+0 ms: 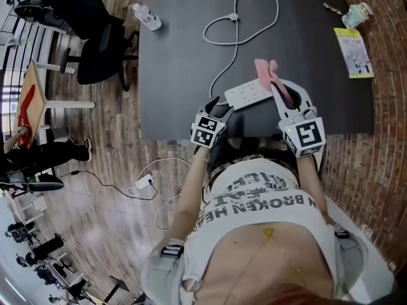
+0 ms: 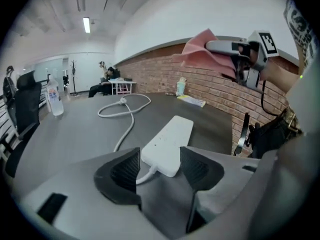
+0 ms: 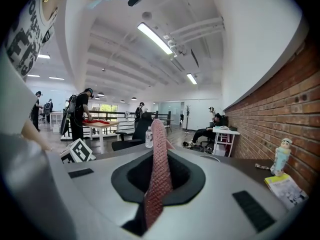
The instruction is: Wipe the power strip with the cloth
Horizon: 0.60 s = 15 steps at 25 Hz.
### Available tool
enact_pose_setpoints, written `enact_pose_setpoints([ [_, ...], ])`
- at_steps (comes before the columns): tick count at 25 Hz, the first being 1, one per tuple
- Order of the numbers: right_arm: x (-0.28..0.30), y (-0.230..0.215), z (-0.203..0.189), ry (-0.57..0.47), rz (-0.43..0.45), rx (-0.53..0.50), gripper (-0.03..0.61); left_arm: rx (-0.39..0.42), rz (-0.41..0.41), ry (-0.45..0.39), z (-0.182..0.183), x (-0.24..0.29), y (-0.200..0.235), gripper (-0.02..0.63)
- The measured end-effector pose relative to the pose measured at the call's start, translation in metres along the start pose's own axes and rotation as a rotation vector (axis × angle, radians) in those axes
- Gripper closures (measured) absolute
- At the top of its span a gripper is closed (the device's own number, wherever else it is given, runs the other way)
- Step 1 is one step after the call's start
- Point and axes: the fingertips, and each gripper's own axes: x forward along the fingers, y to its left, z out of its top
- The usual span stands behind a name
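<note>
L tongs (image 2: 159, 168) are spread, low over the near edge of the dark surface (image 1: 305, 56). The white power strip (image 2: 169, 140) lies flat on that surface w/ its near end, the cable end, sitting between the two pads. I see a gap on the L pad side, so no squeeze on it. The strip runs away from me at a slant, and its white cable (image 1: 238, 18) loops off across the surface toward the far side.

R tongs (image 3: 159, 159) are pressed together on the pink cloth (image 3: 158, 149), which stands as a thin fold between the pads and sticks out past the tips. From the L tongs view the cloth is up in the air, clear of the strip; in the head view it sits over the strip's far end.

Other bits: a water bottle (image 1: 147, 16) at the far L corner, a booklet (image 1: 353, 53) and a small figurine (image 1: 357, 13) at the far R, all well apart from the strip.
</note>
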Motion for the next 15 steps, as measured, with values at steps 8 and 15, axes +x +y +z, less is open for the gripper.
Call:
enact_pose_setpoints([
  [8,-0.006,-0.003,-0.011,0.031,-0.025,0.004,0.561,0.051,-0.026,0.208,-0.046,0.04,-0.008,0.337],
  [15,-0.001,-0.002,-0.02,0.054,-0.025,-0.007,0.561,0.167,0.006,0.286,-0.058,0.056,-0.01,0.336],
])
